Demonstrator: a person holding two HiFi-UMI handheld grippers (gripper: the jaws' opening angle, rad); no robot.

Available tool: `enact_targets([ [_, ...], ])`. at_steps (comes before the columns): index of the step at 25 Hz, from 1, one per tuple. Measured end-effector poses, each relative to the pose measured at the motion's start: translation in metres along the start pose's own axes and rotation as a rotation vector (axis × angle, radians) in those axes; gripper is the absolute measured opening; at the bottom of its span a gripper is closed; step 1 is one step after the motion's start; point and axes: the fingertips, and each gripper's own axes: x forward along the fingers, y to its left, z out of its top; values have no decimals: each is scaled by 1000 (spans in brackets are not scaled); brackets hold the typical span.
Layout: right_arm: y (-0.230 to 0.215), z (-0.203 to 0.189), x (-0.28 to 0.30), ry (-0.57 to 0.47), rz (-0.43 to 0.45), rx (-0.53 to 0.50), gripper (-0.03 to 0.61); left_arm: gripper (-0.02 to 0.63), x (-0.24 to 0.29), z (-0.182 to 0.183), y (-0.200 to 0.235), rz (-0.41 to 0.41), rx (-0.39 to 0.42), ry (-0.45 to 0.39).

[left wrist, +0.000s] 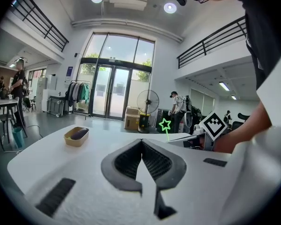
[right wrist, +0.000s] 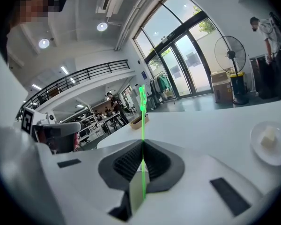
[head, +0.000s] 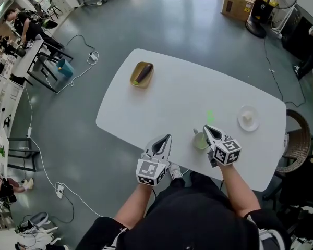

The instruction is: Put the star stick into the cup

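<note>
My right gripper (head: 207,129) is shut on the green star stick (right wrist: 142,125). The thin stem runs up between the closed jaws, and the star end (head: 209,116) sticks out past the tips over the table. The pale green cup (head: 200,140) stands upright on the white table (head: 182,92), just left of and below the right gripper's jaws. In the left gripper view the star (left wrist: 165,124) shows upright beyond the jaws. My left gripper (head: 167,138) is shut and empty at the near table edge, left of the cup.
A yellow bowl holding a dark eggplant (head: 142,73) sits at the far left of the table. A white plate with a small white piece (head: 248,117) lies to the right, past the cup. A wicker chair (head: 297,139) stands off the right edge.
</note>
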Motion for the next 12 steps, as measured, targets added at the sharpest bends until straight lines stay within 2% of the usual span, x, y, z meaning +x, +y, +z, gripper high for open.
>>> enact_targets([
  [12, -4, -10, 1, 34, -8, -4, 11, 12, -4, -6, -3, 12, -14, 12],
])
